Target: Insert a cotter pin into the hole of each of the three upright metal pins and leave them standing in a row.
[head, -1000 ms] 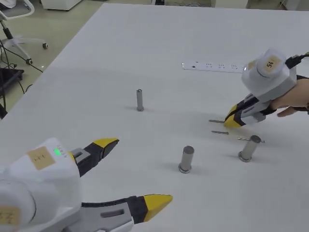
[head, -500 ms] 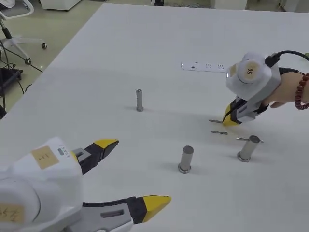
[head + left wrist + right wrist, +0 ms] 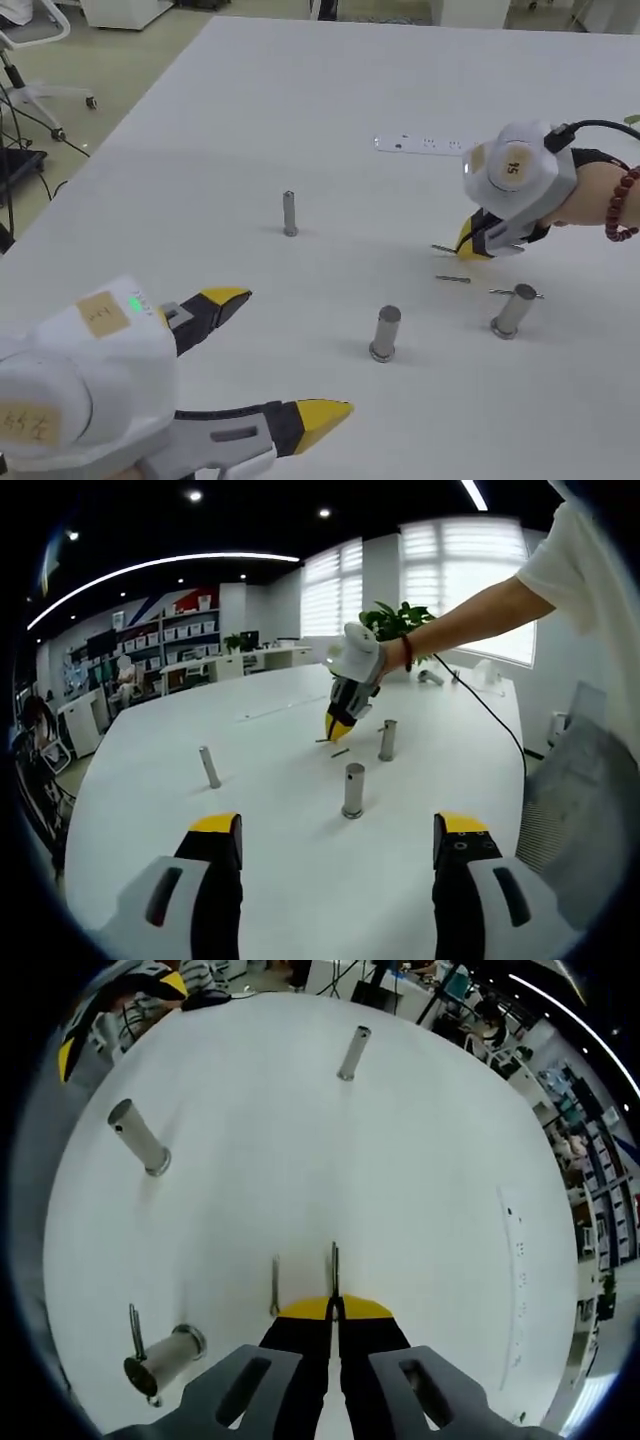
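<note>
Head view, cotter pins: the fitted cotter pin sits crosswise through the top of the right pin. The loose cotter pin lies flat near it. The held cotter pin lies a little farther back.
Metal pins: right pin, middle pin and thin pin all stand upright on the desk, well apart. The last 2 have nothing in them.
Right hand-held gripper: jaws closed on the end of the held cotter pin, whose shaft lies on the desk; the right gripper view shows it running straight out from the tips.
Left hand-held gripper: jaws wide, holding nothing, hovering near the middle pin.
Change: within 1 second the right hand-held gripper has tipped from a low slant to a steeper stance over the same cotter pin, which has not shifted.
Meaning: probably a pick-up grip is just set; 1 of 3 is done, 2 remain.
Beyond: power strip lies farther back.
</note>
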Available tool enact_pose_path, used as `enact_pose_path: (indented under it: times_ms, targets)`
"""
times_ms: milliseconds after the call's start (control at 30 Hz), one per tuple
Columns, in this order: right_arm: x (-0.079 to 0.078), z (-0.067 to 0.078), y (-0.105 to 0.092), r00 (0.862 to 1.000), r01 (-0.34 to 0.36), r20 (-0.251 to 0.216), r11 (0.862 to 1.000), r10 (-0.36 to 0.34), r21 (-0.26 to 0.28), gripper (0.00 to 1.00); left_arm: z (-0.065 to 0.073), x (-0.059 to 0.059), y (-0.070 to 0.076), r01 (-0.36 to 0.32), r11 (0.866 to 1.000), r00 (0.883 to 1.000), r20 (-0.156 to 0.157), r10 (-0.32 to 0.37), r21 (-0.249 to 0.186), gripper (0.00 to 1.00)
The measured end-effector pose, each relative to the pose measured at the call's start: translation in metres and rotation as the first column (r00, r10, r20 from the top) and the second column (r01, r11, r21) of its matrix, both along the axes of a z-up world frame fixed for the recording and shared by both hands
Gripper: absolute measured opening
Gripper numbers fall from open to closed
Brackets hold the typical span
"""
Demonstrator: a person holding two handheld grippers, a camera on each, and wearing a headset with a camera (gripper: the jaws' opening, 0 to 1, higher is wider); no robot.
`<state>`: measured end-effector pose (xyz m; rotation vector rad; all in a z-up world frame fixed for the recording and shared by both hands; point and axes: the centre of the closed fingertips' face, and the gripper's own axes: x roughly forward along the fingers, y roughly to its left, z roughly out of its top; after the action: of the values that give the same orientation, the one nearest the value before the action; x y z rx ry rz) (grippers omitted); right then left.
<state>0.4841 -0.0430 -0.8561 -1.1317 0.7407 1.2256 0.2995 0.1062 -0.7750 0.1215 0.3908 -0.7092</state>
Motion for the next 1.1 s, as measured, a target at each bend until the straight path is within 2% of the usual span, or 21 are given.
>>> enact_pose_path:
  times_ms: [200, 300, 533, 667, 833, 1100]
  targets:
    - [-0.002, 0.017, 0.005, 0.999, -0.013, 0.052, 0.999, 0.012, 0.030, 0.02, 0.004, 0.004, -0.001, 0.004, 1.000, 1.000, -0.008, -0.004, -0.005, 0.74]
    - [-0.005, 0.033, 0.012, 0.997, -0.016, 0.082, 0.997, 0.010, 0.074, 0.02, 0.008, 0.007, -0.004, 0.011, 1.000, 1.000, -0.011, -0.011, -0.014, 0.72]
    - [-0.028, 0.067, 0.031, 0.991, -0.054, 0.129, 0.986, 0.034, 0.160, 0.02, 0.016, 0.013, -0.011, 0.026, 0.999, 0.999, -0.020, -0.027, -0.027, 0.66]
    - [-0.036, 0.077, 0.038, 0.988, -0.083, 0.147, 0.979, 0.056, 0.188, 0.02, 0.019, 0.017, -0.015, 0.026, 0.999, 0.999, -0.032, -0.028, -0.042, 0.61]
    - [-0.059, 0.091, 0.051, 0.981, -0.125, 0.175, 0.968, 0.087, 0.217, 0.02, 0.023, 0.022, -0.019, 0.027, 0.998, 0.999, -0.041, -0.029, -0.049, 0.56]
    - [-0.080, 0.100, 0.061, 0.974, -0.161, 0.193, 0.958, 0.116, 0.237, 0.02, 0.036, 0.032, -0.030, 0.019, 0.994, 0.998, -0.051, -0.024, -0.103, 0.49]
